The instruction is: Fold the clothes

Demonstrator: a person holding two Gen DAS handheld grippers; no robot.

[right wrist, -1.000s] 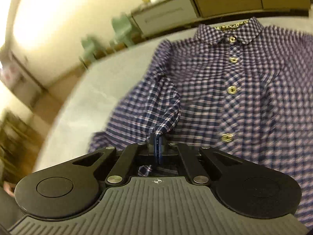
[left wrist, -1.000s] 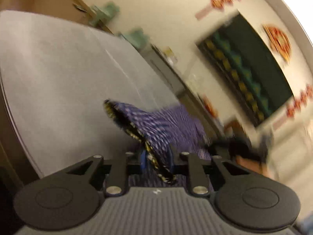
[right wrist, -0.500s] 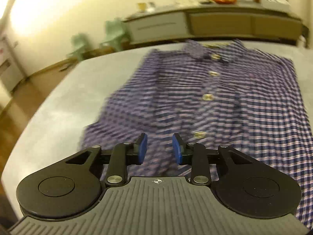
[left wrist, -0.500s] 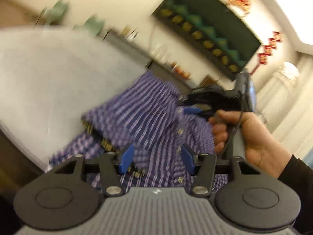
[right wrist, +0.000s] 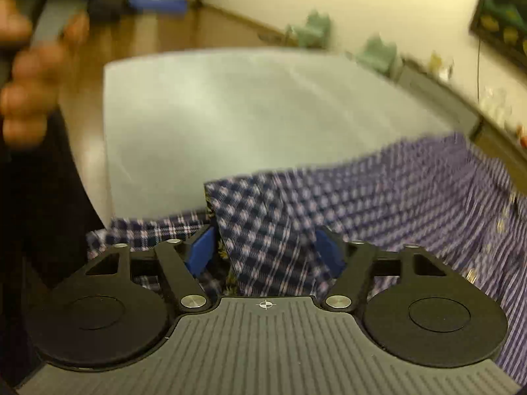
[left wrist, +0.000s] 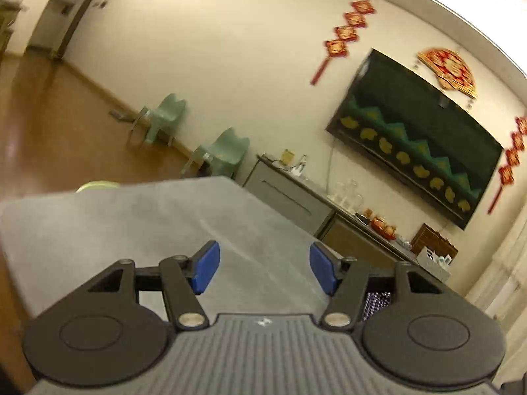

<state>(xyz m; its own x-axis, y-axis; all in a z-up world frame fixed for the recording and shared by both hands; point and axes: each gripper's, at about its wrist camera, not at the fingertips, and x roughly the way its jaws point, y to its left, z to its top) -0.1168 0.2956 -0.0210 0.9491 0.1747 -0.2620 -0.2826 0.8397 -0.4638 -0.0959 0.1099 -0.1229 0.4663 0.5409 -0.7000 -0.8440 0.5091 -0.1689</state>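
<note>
Left gripper (left wrist: 262,271): it points almost level across the grey surface (left wrist: 115,230), toward the far wall. Its blue fingers (left wrist: 206,266) are spread and still opening, with only bare surface showing between them. A small patch of checked cloth shows through the linkage at the lower right of this view.

Right gripper (right wrist: 265,253): it tilts down over the near edge of the shirt (right wrist: 395,197). Its fingers (right wrist: 199,253) are spread and still opening. A raised fold of the shirt stands between them; whether either pad touches the cloth cannot be told, as the view is blurred.

Shirt: a purple and white check, it lies on the surface at the lower right of the right wrist view, spreading toward the right edge of the frame. A row of buttons shows at the far right.

Hand (right wrist: 29,75): at the upper left of the right wrist view a blurred hand wraps around a grey handle, above a dark sleeve (right wrist: 42,214).

Room: beyond the surface, the left wrist view shows two pale green chairs (left wrist: 164,118) on a wooden floor, a low cabinet (left wrist: 296,197) along the wall bearing small items too blurred to name, a dark board (left wrist: 415,151), and red hanging decorations (left wrist: 346,33).
</note>
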